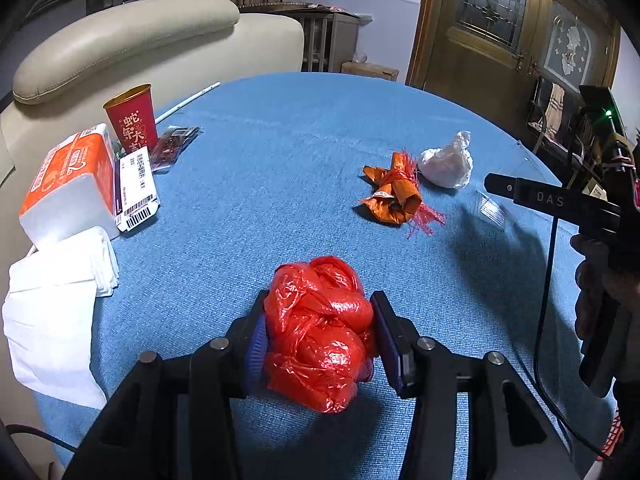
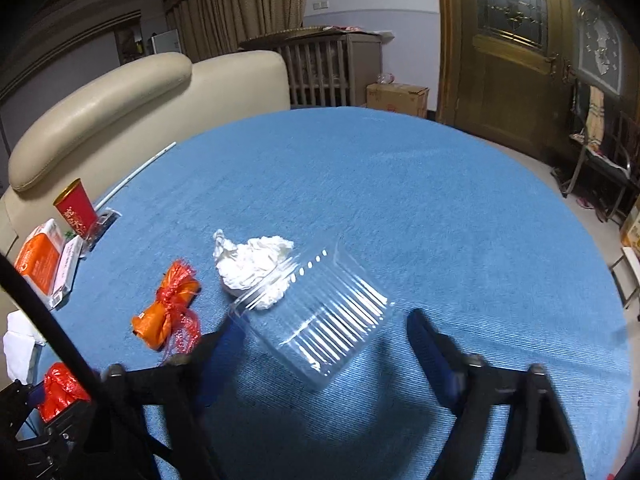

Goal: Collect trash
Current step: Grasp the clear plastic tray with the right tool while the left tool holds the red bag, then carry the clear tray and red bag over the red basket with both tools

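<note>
My left gripper (image 1: 320, 316) is shut on a crumpled red plastic bag (image 1: 320, 336) just above the blue tablecloth (image 1: 280, 152); the same bag shows at the lower left of the right wrist view (image 2: 60, 392). My right gripper (image 2: 324, 326) stands open around a clear ribbed plastic container (image 2: 320, 312). Its left finger is at the container's corner and its right finger stands apart from it. An orange wrapper with red netting (image 1: 394, 192) (image 2: 168, 308) and a white crumpled bag (image 1: 446, 164) (image 2: 256, 264) lie just beyond, on the cloth.
At the table's left edge stand a red paper cup (image 1: 132, 120), an orange tissue pack (image 1: 68, 184), a labelled packet (image 1: 136, 188) and white napkins (image 1: 52, 300). A beige sofa (image 1: 140, 36) lies behind. A hand (image 1: 592, 280) holds the right gripper.
</note>
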A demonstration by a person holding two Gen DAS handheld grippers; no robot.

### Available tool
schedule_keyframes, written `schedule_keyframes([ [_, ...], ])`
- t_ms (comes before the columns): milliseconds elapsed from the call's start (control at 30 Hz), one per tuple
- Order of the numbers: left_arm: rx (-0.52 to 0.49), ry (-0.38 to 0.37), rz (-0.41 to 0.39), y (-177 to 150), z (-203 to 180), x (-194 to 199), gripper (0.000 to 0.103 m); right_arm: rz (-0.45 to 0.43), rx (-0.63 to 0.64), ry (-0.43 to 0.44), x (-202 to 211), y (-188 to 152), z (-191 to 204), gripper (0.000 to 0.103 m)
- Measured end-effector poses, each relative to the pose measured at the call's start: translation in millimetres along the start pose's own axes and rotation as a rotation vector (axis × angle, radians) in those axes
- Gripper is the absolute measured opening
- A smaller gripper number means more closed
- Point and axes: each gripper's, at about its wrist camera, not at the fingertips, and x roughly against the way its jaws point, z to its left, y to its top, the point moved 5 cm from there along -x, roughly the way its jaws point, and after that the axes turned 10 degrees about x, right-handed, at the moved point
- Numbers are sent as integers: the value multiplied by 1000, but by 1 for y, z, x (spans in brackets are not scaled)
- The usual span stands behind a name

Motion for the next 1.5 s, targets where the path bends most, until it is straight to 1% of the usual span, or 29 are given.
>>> schedule_keyframes([
  [100, 0, 2, 1, 0, 0, 0, 51, 3, -14, 13, 1, -1, -1, 63],
  [167, 1, 4, 4, 0, 0, 0, 51, -11, -22, 10, 7, -2, -1, 63],
  [267, 8, 9, 11, 0, -1, 1, 50, -31, -28, 11, 20, -4, -2, 63],
  [433, 13, -7, 10, -6, -8, 12, 50, -72, -32, 17, 55, -13, 0, 63],
  [667, 3, -32, -15, -15, -24, 36, 50, -85, -44, 28, 96, -43, 6, 63],
  [867, -13, -47, -39, -22, -38, 57, 50, -81, -80, 31, 119, -70, 4, 63],
  [1100, -45, -74, -63, -28, -60, 78, 50, -101, -118, 30, 151, -92, -2, 63],
  [1500, -107, -122, -76, -40, -94, 95, 50, -124, -191, 6, 191, -127, -19, 63],
])
